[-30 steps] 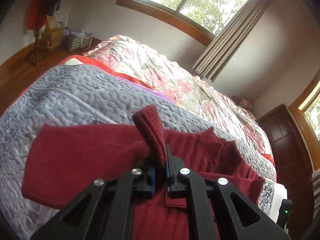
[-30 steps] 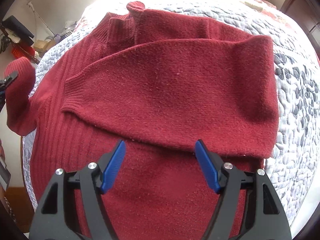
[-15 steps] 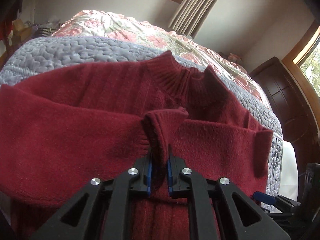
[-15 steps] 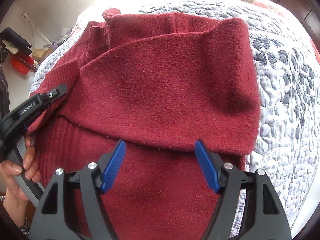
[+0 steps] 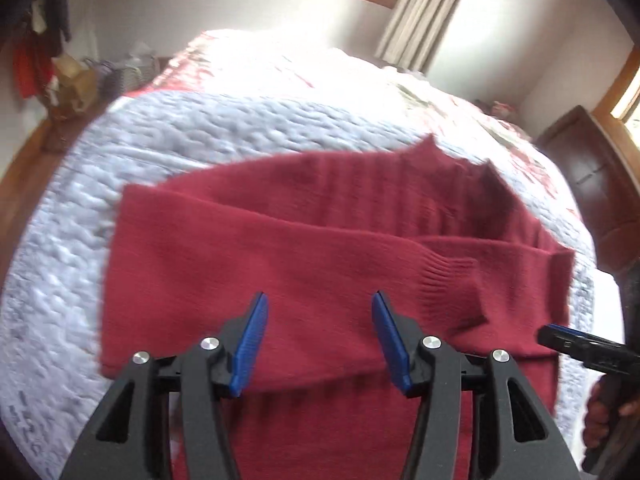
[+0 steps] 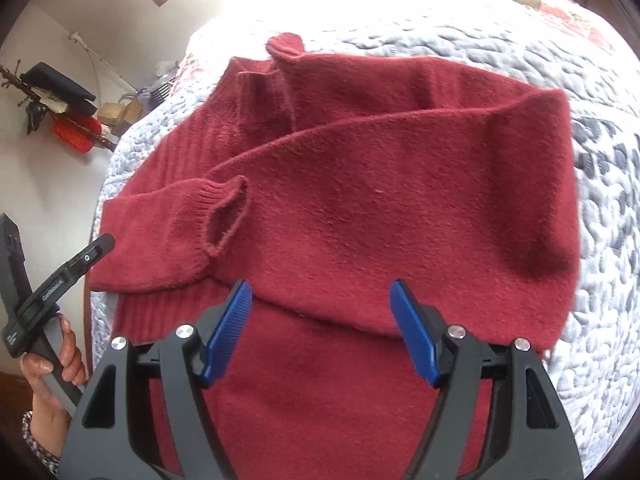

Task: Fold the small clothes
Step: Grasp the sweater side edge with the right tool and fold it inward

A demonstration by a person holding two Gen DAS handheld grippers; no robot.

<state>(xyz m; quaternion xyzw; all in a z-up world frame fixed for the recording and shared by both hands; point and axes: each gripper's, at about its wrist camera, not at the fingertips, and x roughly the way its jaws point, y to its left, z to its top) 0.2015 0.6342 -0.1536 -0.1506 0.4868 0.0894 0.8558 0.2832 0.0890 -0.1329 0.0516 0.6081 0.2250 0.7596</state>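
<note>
Red sweater (image 6: 360,200) lies flat on the grey quilt (image 5: 200,136) of the bed, collar (image 6: 280,48) toward the far side, hem toward the cameras. Both sleeves now cross the chest. The left sleeve (image 5: 280,280) rests over the body with its ribbed cuff (image 6: 224,212) lying open and loose on top of the other sleeve (image 6: 440,168).

Change over the last second: the left tool (image 5: 316,336) had this cuff pinched between its blue pads and was carrying it across; it has since let go. Its jaws now stand spread wide, nothing between them, hovering just above the folded sleeve (left wrist view is motion-blurred, so the tool appears to be pulling back). In the right wrist view the same tool shows at the left edge, held in a hand (image 6: 60,360), apart from the cloth.

Right tool (image 6: 324,332) unchanged: jaws spread, empty, above the lower body of the sweater.

Judgement: sleeve-in stage looks complete. Cuff sits slightly rucked, may want smoothing. Remaining step is probably the hem-to-collar fold, both tools free to take the bottom corners.
</note>
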